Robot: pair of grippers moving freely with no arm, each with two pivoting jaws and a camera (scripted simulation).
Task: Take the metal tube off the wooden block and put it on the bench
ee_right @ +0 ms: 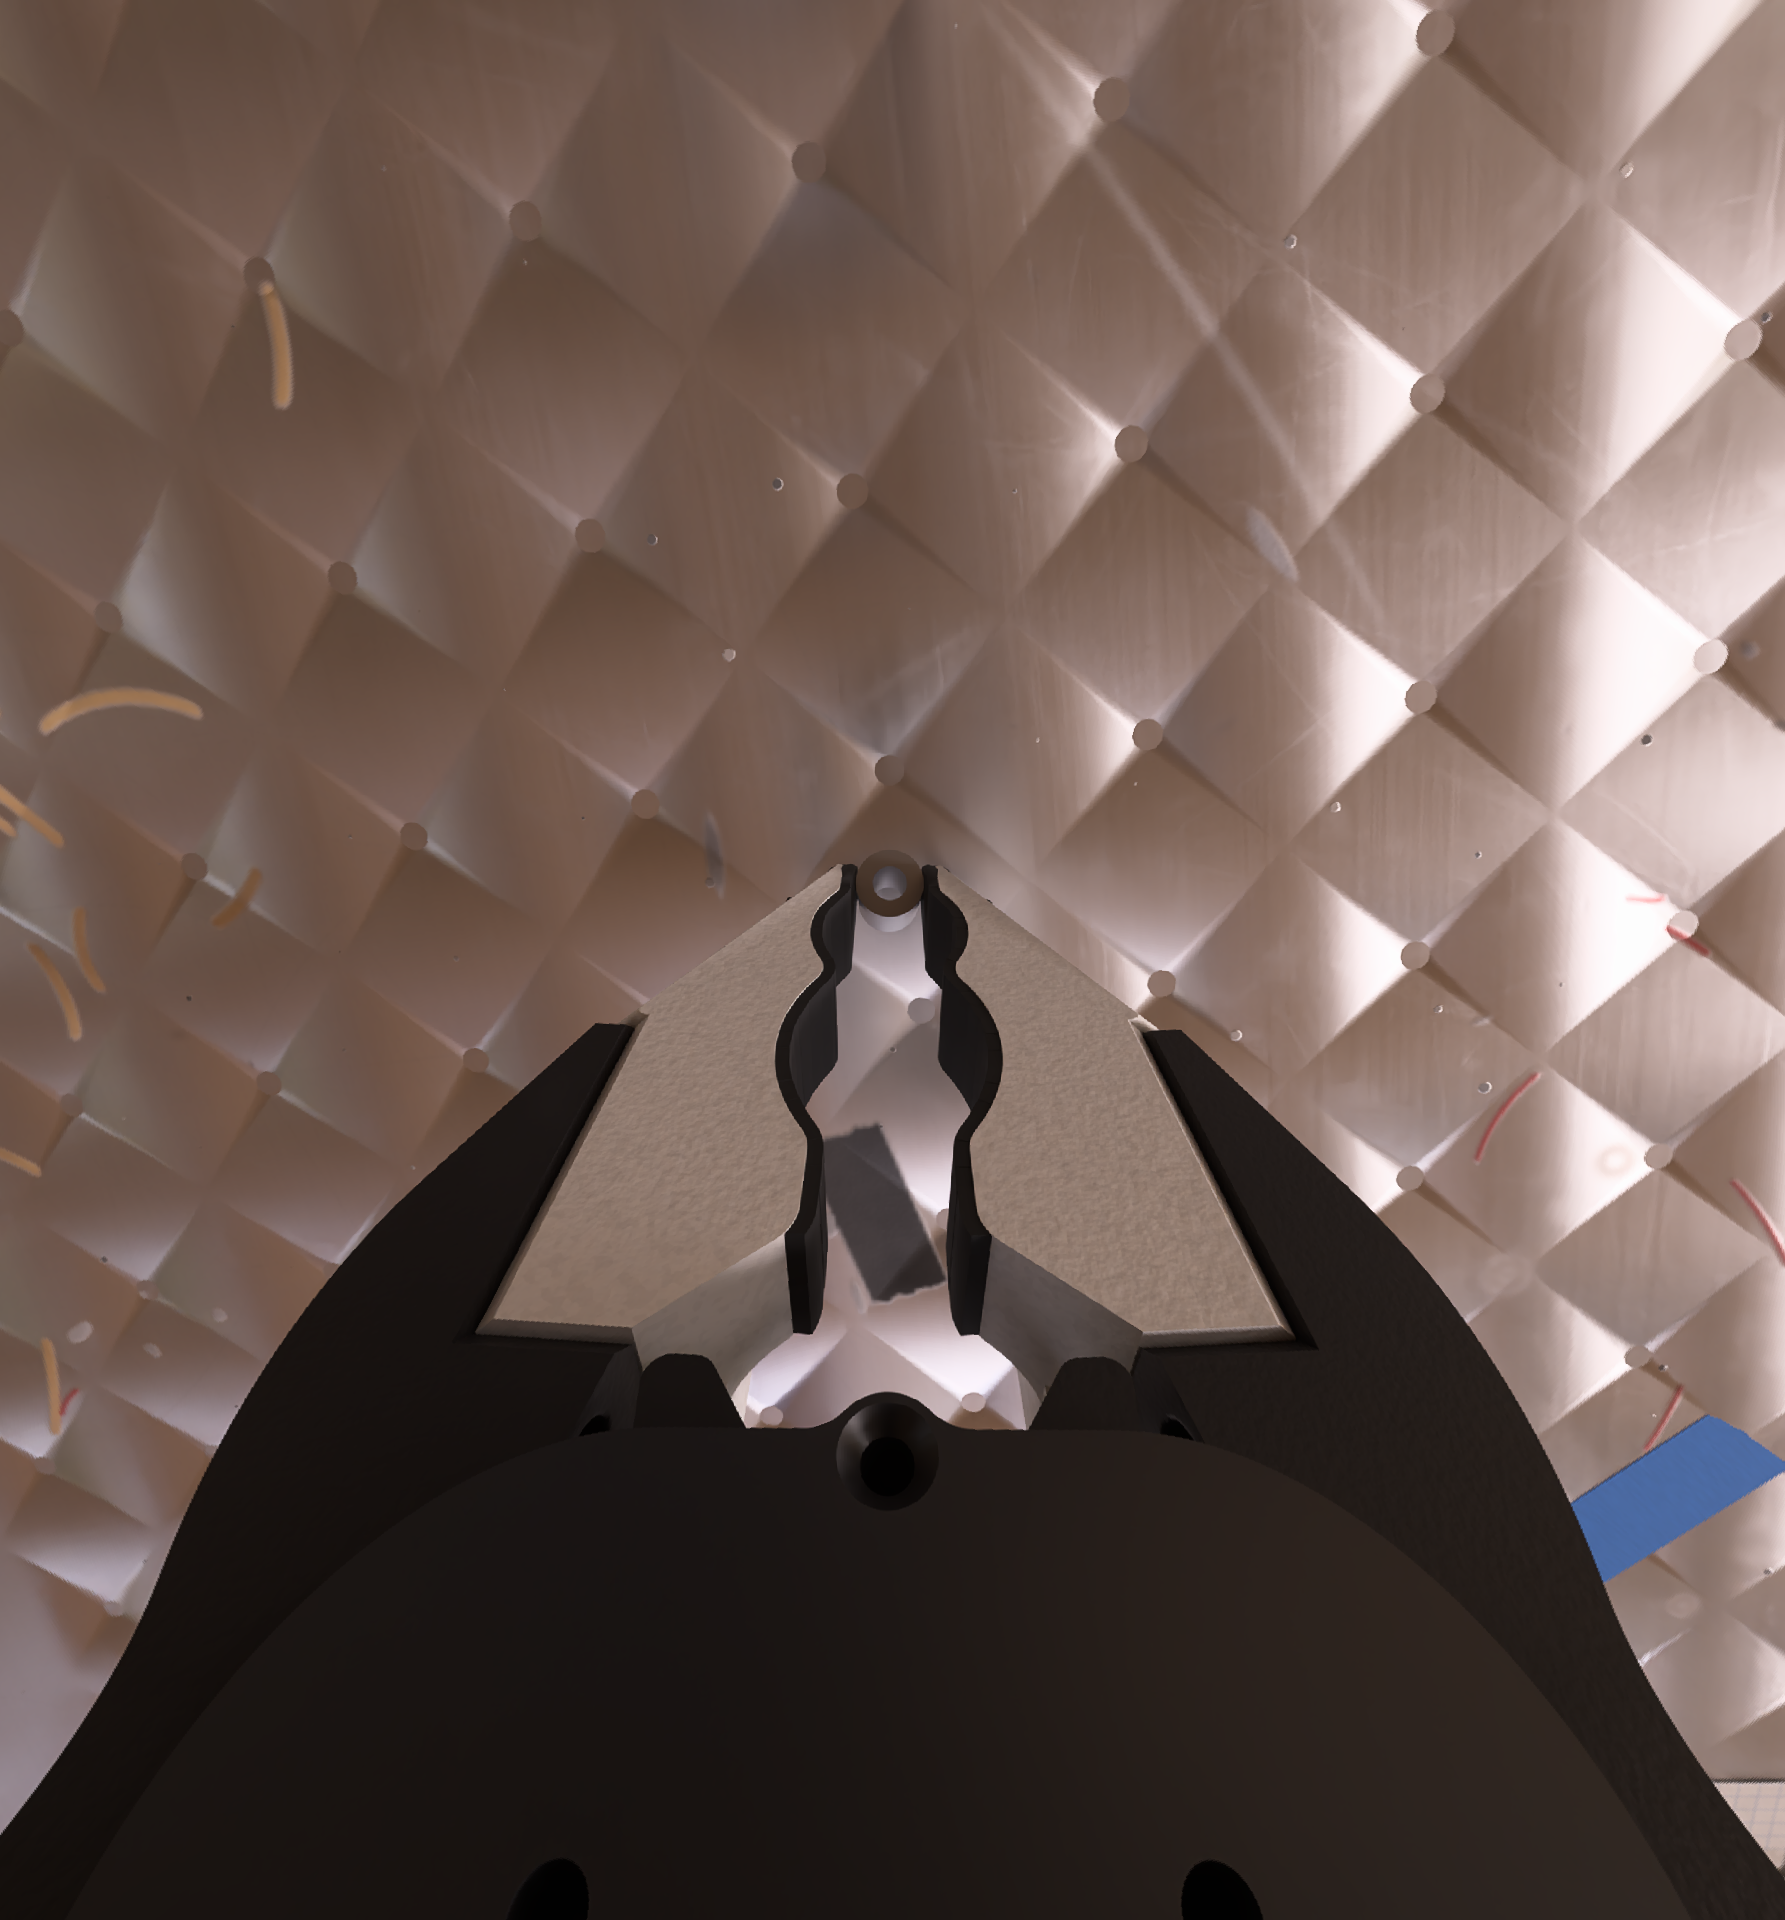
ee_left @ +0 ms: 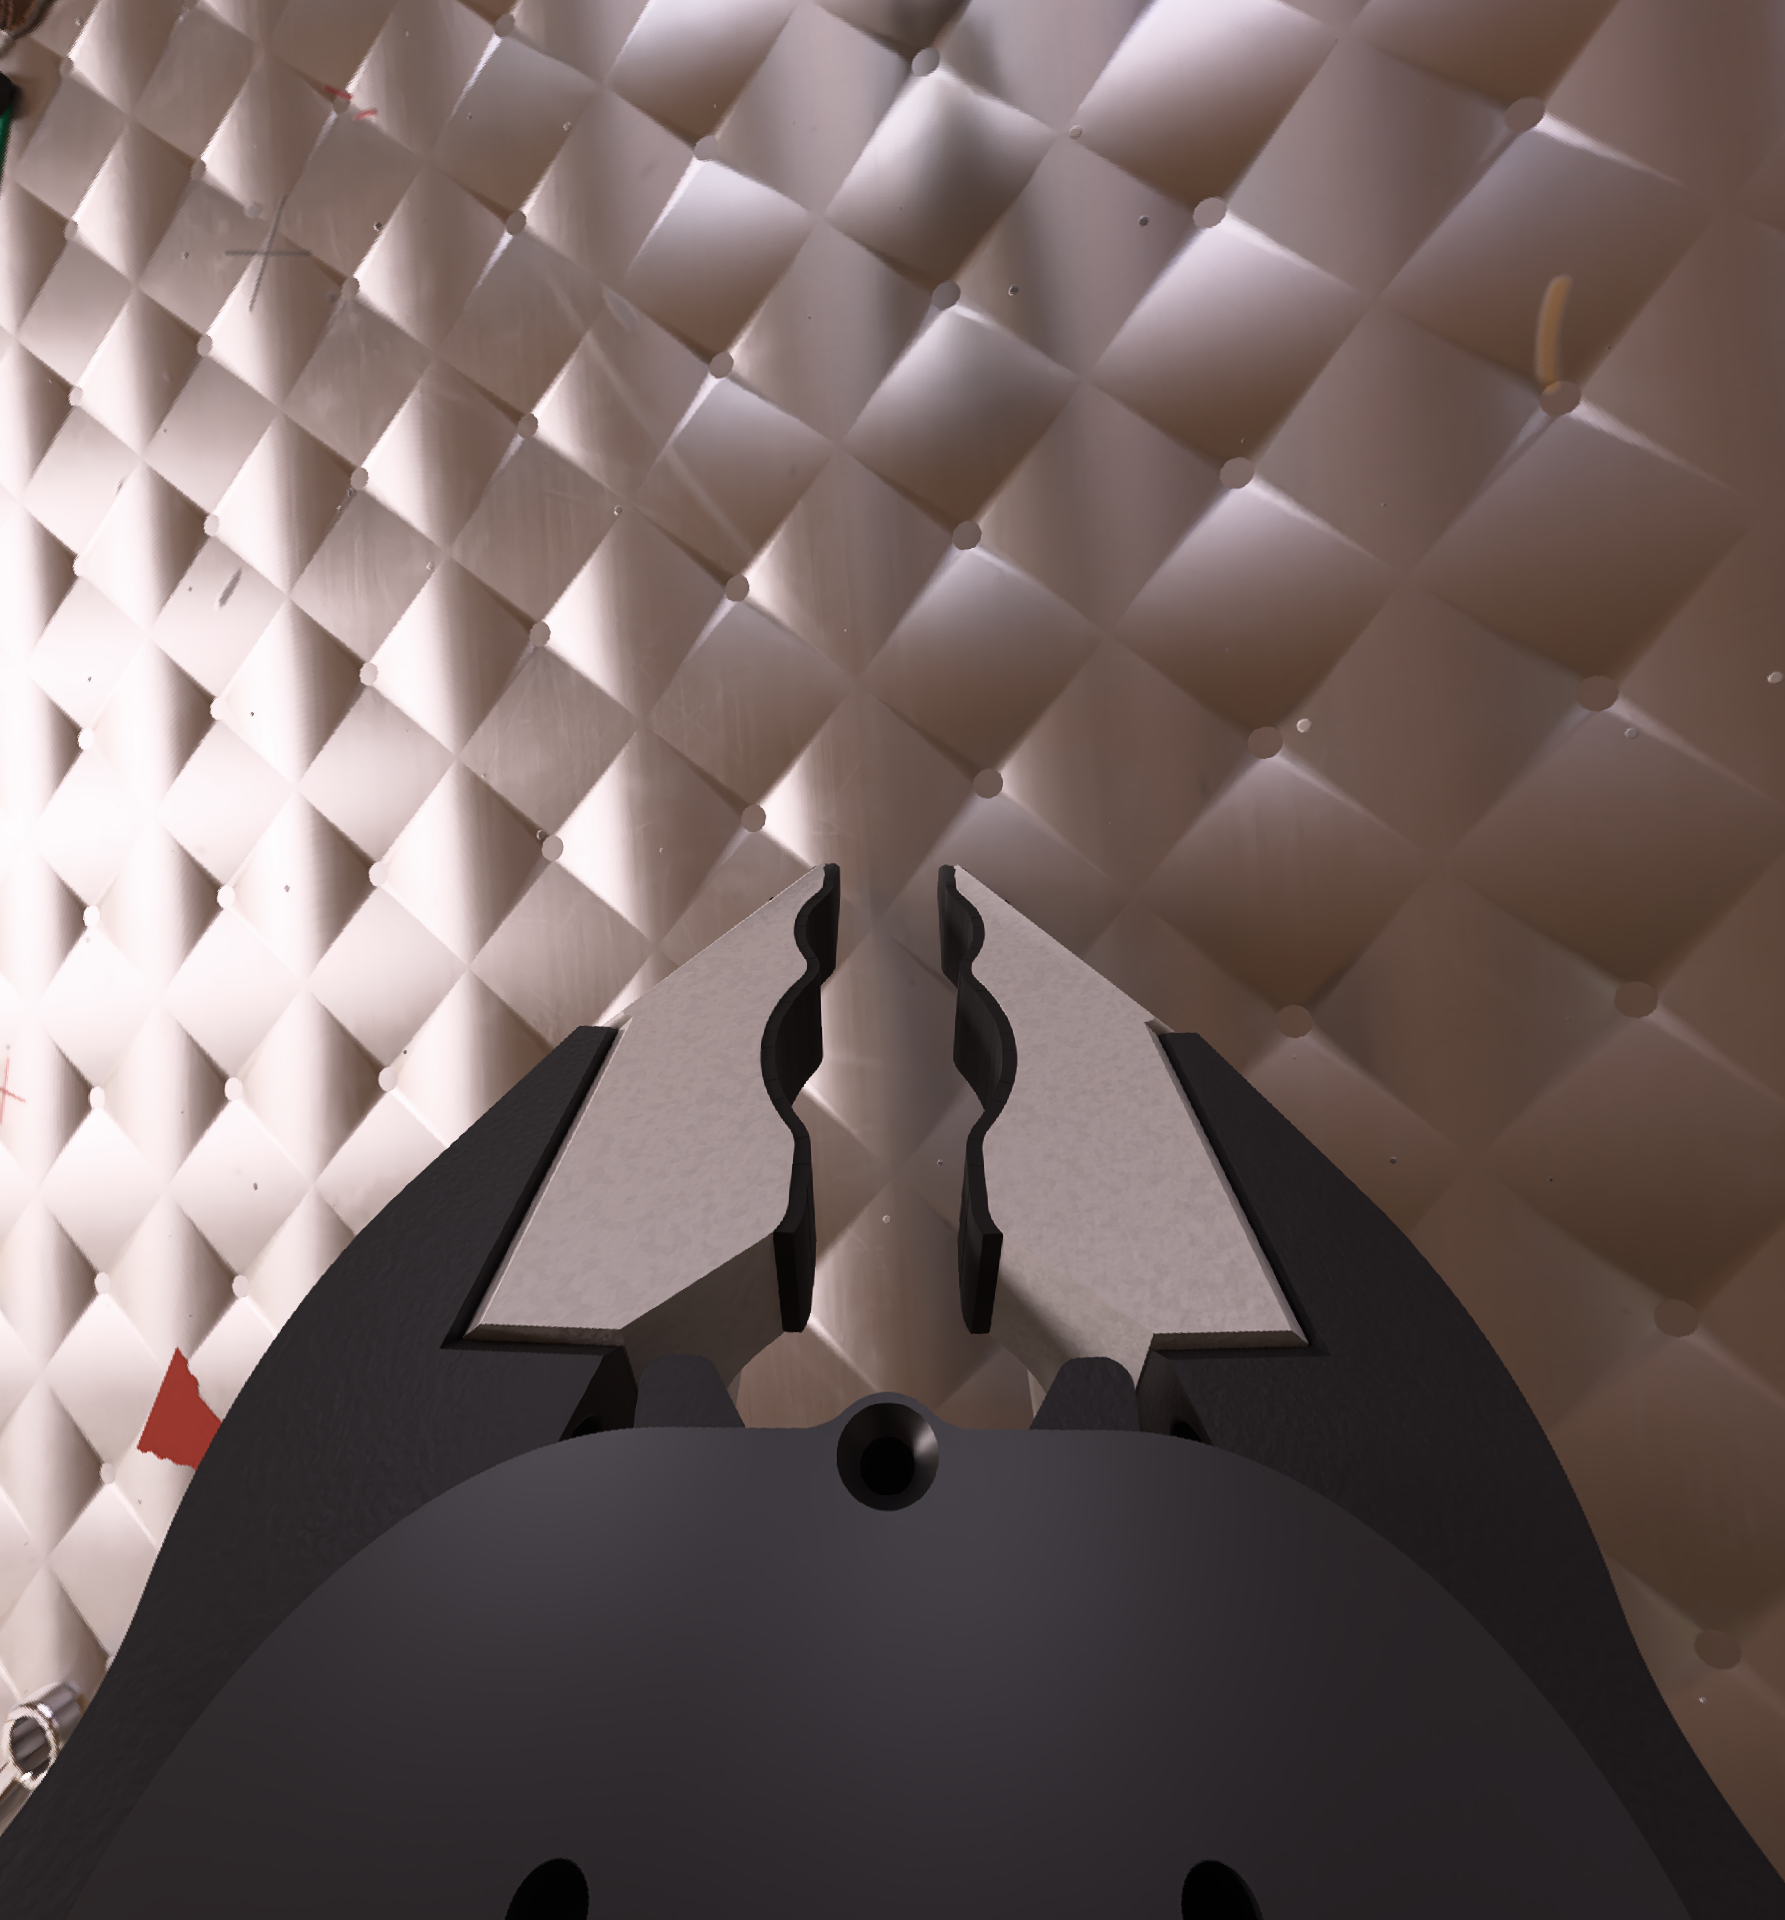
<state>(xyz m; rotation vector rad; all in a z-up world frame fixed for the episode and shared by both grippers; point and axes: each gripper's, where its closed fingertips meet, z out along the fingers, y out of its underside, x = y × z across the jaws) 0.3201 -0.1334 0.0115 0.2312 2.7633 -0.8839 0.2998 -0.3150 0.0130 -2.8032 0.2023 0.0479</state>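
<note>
The right gripper (ee_right: 890, 883) pinches the small grey metal tube (ee_right: 889, 896) end-on at its fingertips, above the quilted metal desk (ee_right: 1283, 520), seemingly for placing; the left gripper (ee_left: 888, 883) waits released, empty.

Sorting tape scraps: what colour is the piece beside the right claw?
Blue tape, clearest in the right wrist view, lying on the bench.

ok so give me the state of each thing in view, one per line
left hand-held gripper: open, empty, over the bench
right hand-held gripper: shut on the metal tube at its tips
metal tube: held end-on, above the bench, wooden block not in view
bench: bare under both grippers
blue tape: flat on the bench
red scrap: flat on the bench
</note>
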